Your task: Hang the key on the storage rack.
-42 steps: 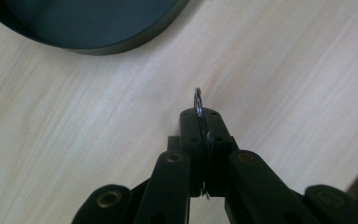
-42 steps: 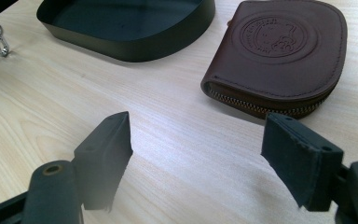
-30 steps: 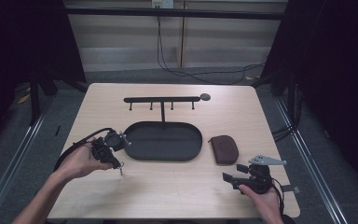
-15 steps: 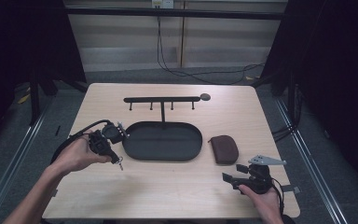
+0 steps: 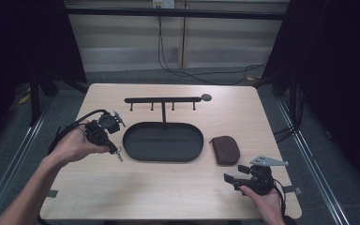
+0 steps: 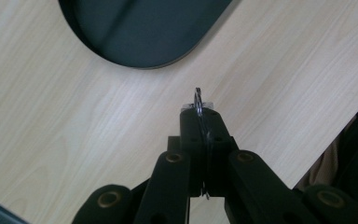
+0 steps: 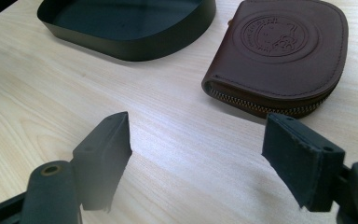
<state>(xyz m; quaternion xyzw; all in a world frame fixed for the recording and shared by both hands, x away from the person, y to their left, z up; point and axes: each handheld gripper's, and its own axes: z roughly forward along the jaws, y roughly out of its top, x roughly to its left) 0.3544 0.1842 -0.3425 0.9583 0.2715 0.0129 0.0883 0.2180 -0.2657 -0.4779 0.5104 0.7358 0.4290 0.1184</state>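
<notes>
Key ring (image 6: 198, 99), thin metal, edge-on, pinched at the very tips of the left gripper (image 5: 114, 145), jaws pressed together, above bare table (image 5: 168, 187) just left of the black oval tray (image 5: 163, 141). A key hangs below. Risk: so slim a bite could let the ring twist or slip out if swung toward the hook rack (image 5: 163, 100). Since a second ago the left hand has risen. Right gripper (image 7: 198, 154) spread, empty, near the brown pouch (image 7: 279, 56), unmoved.
</notes>
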